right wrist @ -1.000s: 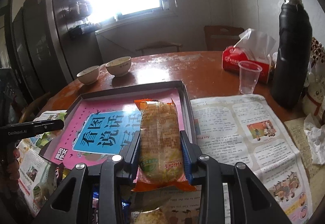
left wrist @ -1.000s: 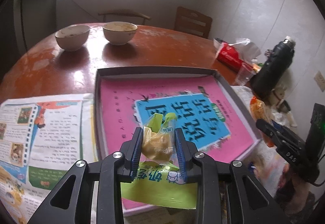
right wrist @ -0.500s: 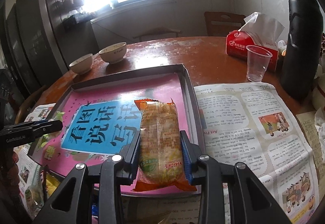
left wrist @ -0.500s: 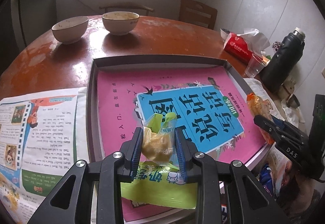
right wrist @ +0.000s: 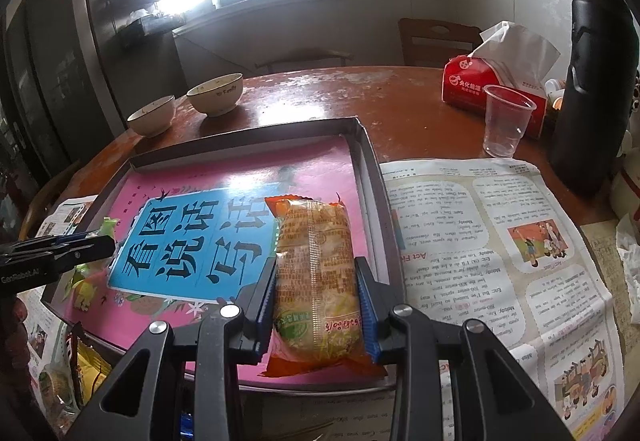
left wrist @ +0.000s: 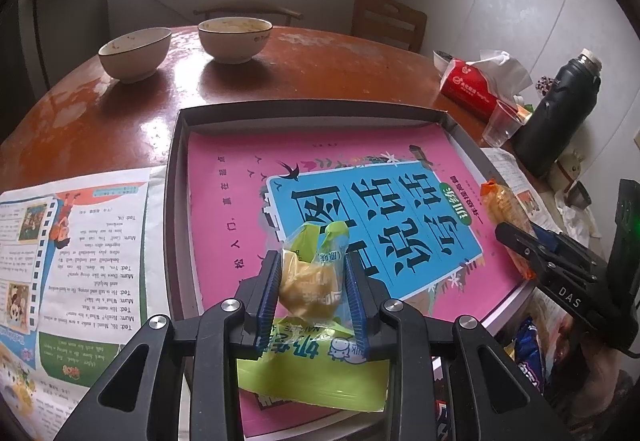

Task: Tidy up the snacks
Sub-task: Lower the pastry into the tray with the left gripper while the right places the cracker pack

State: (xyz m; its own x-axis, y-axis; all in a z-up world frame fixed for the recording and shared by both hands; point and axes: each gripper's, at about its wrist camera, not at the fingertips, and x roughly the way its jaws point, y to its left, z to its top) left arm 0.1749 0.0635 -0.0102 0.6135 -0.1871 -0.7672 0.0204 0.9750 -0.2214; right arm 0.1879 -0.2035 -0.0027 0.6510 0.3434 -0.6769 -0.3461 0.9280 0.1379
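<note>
Left-wrist view is showing more of the grey tray (left wrist: 172,177) than a second ago: you are now looking down on its pink book cover (left wrist: 224,209), and the two bowls (left wrist: 134,53) sit higher in the picture. Beyond the tray's right side, the black flask (left wrist: 556,113) and the red tissue box (left wrist: 468,87) are standing farther in. Over the tray's right edge, your right gripper (right wrist: 316,305) is pinching the orange snack pack (right wrist: 316,273) across its width, just as before; its long axis is running along the fingers, pointing away toward the tray's far wall. Over the tray's near left part, your left gripper (left wrist: 310,295) is staying clamped on the green snack packet (left wrist: 312,281), crumpled top pointing up and away, its printed end hanging below the blue pads (left wrist: 269,293).
</note>
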